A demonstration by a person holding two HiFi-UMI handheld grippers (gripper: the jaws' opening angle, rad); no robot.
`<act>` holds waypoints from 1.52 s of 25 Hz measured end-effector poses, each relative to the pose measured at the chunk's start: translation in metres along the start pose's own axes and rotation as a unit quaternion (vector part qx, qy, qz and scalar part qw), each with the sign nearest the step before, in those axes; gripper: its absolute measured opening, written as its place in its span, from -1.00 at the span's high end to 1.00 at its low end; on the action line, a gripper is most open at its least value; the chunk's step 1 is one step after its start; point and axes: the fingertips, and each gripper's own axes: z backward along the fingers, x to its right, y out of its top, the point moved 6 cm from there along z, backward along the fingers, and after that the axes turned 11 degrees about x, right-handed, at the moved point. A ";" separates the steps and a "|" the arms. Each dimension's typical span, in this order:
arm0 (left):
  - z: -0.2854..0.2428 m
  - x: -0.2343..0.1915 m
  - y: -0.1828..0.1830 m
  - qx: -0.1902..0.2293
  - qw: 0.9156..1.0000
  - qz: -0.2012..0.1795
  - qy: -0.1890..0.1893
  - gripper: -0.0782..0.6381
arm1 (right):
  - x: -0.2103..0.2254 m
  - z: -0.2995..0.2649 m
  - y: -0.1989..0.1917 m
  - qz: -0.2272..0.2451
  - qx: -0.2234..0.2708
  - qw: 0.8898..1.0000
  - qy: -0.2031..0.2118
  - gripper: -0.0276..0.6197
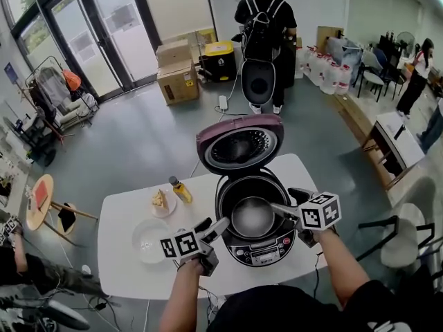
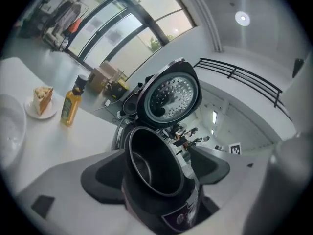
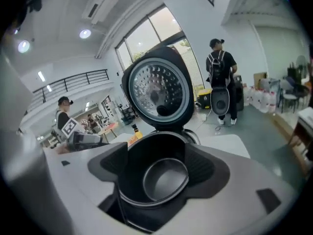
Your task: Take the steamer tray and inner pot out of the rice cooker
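Open round black rice cooker (image 1: 261, 252) holds a grey metal inner pot (image 1: 252, 217); left gripper (image 1: 215, 227) and right gripper (image 1: 280, 202) flank it, jaws spread.

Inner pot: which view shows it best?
The right gripper view: the inner pot sits large and centred, bottom visible. Head view shows it small from above; left gripper view shows it tilted, side-on.

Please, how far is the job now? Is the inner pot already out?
Done: lid open; a white tray-like dish, perhaps the steamer tray, lies on the table. In hand: the left gripper and right gripper, jaws open, flank the cooker. Remaining: the inner pot still sits inside.
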 end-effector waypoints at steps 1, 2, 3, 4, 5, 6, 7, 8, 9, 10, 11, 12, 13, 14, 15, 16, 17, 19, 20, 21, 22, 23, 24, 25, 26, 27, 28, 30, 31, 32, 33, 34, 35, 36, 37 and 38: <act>-0.002 -0.003 -0.002 -0.003 1.000 0.020 -0.001 -0.37 | 0.008 -0.001 -0.004 -0.032 -0.006 0.999 0.008 -0.22; -0.005 -0.006 -0.003 -0.005 0.999 0.039 -0.004 -0.37 | 0.016 -0.002 -0.008 -0.064 -0.010 0.998 0.014 -0.21; -0.007 -0.009 -0.004 -0.007 0.998 0.058 -0.007 -0.37 | 0.023 -0.004 -0.012 -0.093 -0.013 0.995 0.020 -0.21; -0.010 -0.012 -0.006 -0.009 0.997 0.076 -0.011 -0.37 | 0.030 -0.005 -0.015 -0.120 -0.015 0.992 0.024 -0.20; -0.013 -0.015 -0.009 -0.012 0.995 0.093 -0.015 -0.37 | 0.036 -0.005 -0.019 -0.145 -0.016 0.989 0.028 -0.20; -0.016 -0.016 -0.013 -0.015 0.993 0.111 -0.020 -0.37 | 0.042 -0.004 -0.022 -0.172 -0.016 0.984 0.033 -0.20; -0.018 -0.018 -0.016 -0.018 0.991 0.130 -0.025 -0.37 | 0.046 -0.004 -0.025 -0.200 -0.016 0.979 0.039 -0.19; -0.020 -0.020 -0.018 -0.018 0.989 0.146 -0.029 -0.37 | 0.049 -0.004 -0.028 -0.228 -0.016 0.972 0.045 -0.19; -0.020 -0.022 -0.019 -0.017 0.987 0.159 -0.032 -0.35 | 0.051 -0.005 -0.031 -0.253 -0.017 0.966 0.052 -0.18; -0.020 -0.024 -0.017 -0.015 0.985 0.168 -0.033 -0.32 | 0.051 -0.007 -0.033 -0.273 -0.018 0.960 0.058 -0.18; -0.021 -0.025 -0.016 -0.012 0.984 0.174 -0.036 -0.32 | 0.051 -0.008 -0.035 -0.290 -0.019 0.955 0.062 -0.17; -0.022 -0.026 -0.015 -0.010 0.983 0.180 -0.040 -0.32 | 0.051 -0.008 -0.036 -0.305 -0.019 0.950 0.065 -0.16; -0.024 -0.026 -0.014 -0.008 0.982 0.186 -0.045 -0.32 | 0.052 -0.008 -0.038 -0.318 -0.018 0.946 0.067 -0.16; -0.025 -0.026 -0.014 -0.007 0.981 0.189 -0.046 -0.32 | 0.054 -0.008 -0.040 -0.329 -0.019 0.942 0.068 -0.15; -0.025 -0.027 -0.014 -0.009 0.981 0.190 -0.042 -0.32 | 0.055 -0.009 -0.041 -0.340 -0.021 0.938 0.068 -0.15; -0.024 -0.027 -0.014 -0.011 0.981 0.191 -0.038 -0.32 | 0.056 -0.009 -0.043 -0.348 -0.024 0.935 0.068 -0.14; -0.024 -0.026 -0.015 -0.013 0.981 0.193 -0.036 -0.31 | 0.056 -0.009 -0.044 -0.353 -0.026 0.933 0.066 -0.09; -0.025 -0.025 -0.016 -0.017 0.980 0.196 -0.035 -0.31 | 0.056 -0.009 -0.045 -0.357 -0.029 0.932 0.062 -0.09; -0.026 -0.025 -0.016 -0.018 0.980 0.196 -0.034 -0.31 | 0.056 -0.009 -0.045 -0.359 -0.029 0.931 0.061 -0.09; -0.027 -0.025 -0.016 -0.021 0.980 0.195 -0.033 -0.29 | 0.057 -0.009 -0.045 -0.362 -0.028 0.930 0.059 -0.06; -0.029 -0.025 -0.017 -0.023 0.980 0.193 -0.032 -0.26 | 0.059 -0.009 -0.046 -0.363 -0.028 0.930 0.056 -0.01; -0.031 -0.025 -0.017 -0.025 0.981 0.192 -0.031 -0.25 | 0.061 -0.009 -0.046 -0.364 -0.028 0.929 0.052 0.03; -0.032 -0.026 -0.017 -0.027 0.981 0.191 -0.029 -0.22 | 0.064 -0.010 -0.047 -0.364 -0.027 0.930 0.049 0.06; -0.033 -0.027 -0.017 -0.028 0.981 0.190 -0.027 -0.20 | 0.065 -0.010 -0.047 -0.362 -0.027 0.931 0.047 0.09; -0.033 -0.027 -0.017 -0.030 0.981 0.188 -0.024 -0.17 | 0.065 -0.011 -0.047 -0.360 -0.028 0.931 0.045 0.12; -0.033 -0.028 -0.017 -0.033 0.982 0.186 -0.020 -0.15 | 0.064 -0.011 -0.047 -0.357 -0.029 0.932 0.044 0.12; -0.033 -0.029 -0.017 -0.036 0.982 0.184 -0.016 -0.12 | 0.063 -0.011 -0.047 -0.354 -0.030 0.934 0.044 0.12; -0.032 -0.031 -0.017 -0.043 0.983 0.180 -0.001 -0.04 | 0.062 -0.011 -0.047 -0.345 -0.034 0.937 0.041 0.17; -0.032 -0.034 -0.017 -0.047 0.983 0.177 0.009 0.03 | 0.061 -0.012 -0.047 -0.340 -0.036 0.939 0.039 0.20; -0.031 -0.036 -0.018 -0.050 0.983 0.174 0.020 0.13 | 0.061 -0.012 -0.047 -0.333 -0.039 0.941 0.036 0.23; -0.031 -0.038 -0.018 -0.053 0.983 0.171 0.032 0.27 | 0.061 -0.012 -0.048 -0.326 -0.042 0.944 0.031 0.28; -0.030 -0.040 -0.019 -0.056 0.984 0.166 0.043 0.36 | 0.061 -0.012 -0.048 -0.319 -0.045 0.946 0.026 0.32; -0.029 -0.041 -0.019 -0.058 0.984 0.160 0.053 0.42 | 0.060 -0.012 -0.048 -0.312 -0.049 0.949 0.021 0.35; -0.029 -0.042 -0.020 -0.060 0.984 0.154 0.061 0.49 | 0.061 -0.012 -0.048 -0.306 -0.052 0.951 0.013 0.41; -0.030 -0.043 -0.020 -0.061 0.985 0.148 0.069 0.57 | 0.063 -0.012 -0.049 -0.300 -0.056 0.952 0.005 0.50; -0.030 -0.045 -0.020 -0.062 0.985 0.145 0.075 0.64 | 0.065 -0.012 -0.050 -0.294 -0.059 0.954 -0.005 0.59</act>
